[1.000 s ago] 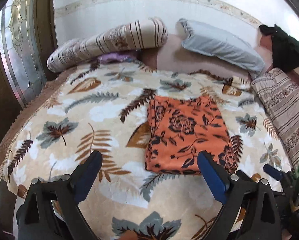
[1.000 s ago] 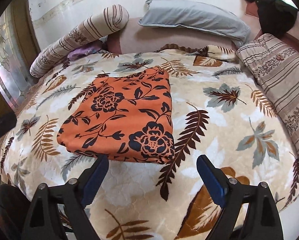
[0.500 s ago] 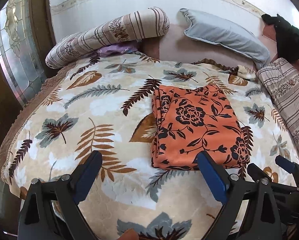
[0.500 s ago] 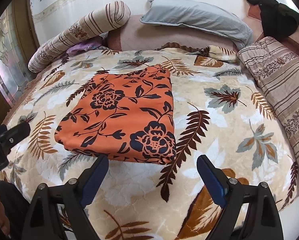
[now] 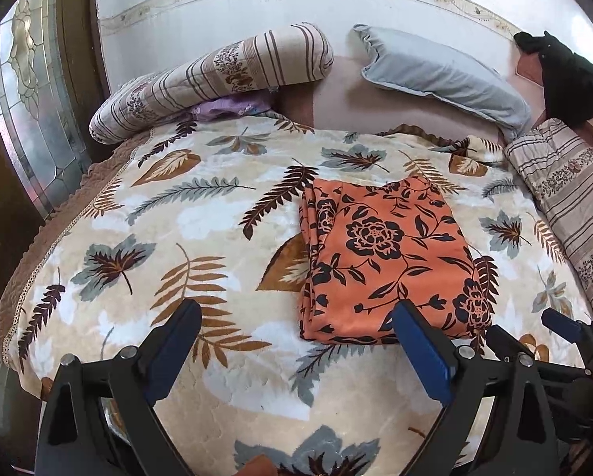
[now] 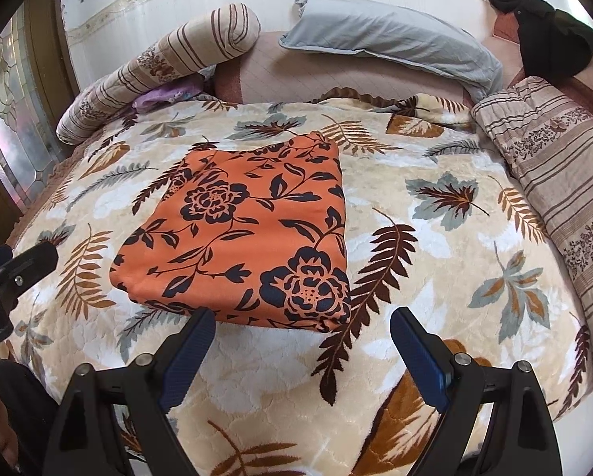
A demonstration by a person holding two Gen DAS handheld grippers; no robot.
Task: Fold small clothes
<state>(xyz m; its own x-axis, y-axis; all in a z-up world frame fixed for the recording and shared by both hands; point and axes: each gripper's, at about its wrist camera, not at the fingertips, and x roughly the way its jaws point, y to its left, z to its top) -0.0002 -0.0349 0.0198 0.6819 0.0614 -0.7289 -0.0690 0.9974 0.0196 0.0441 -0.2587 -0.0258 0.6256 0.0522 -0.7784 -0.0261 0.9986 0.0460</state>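
Observation:
An orange cloth with a dark flower print [image 5: 383,258] [image 6: 248,234] lies folded into a flat rectangle on the leaf-patterned blanket [image 5: 169,238] [image 6: 435,238]. My left gripper [image 5: 296,313] hovers open near the bed's front edge, left of the cloth's near edge, with nothing between its blue pads. My right gripper [image 6: 302,323] is open too, just in front of the cloth's near right corner, holding nothing. Each gripper shows at the edge of the other's view: the right one [image 5: 554,341], the left one [image 6: 14,269].
A striped bolster [image 5: 217,79] and a grey pillow [image 5: 443,75] lie at the head of the bed. A striped quilt [image 6: 566,198] runs along the right side, with a black garment [image 6: 550,31] beyond it. A glass-panelled door [image 5: 30,119] stands at the left.
The left wrist view has shifted a little, so the folded cloth sits slightly more to the right and lower in it. The right gripper and the cloth have kept still.

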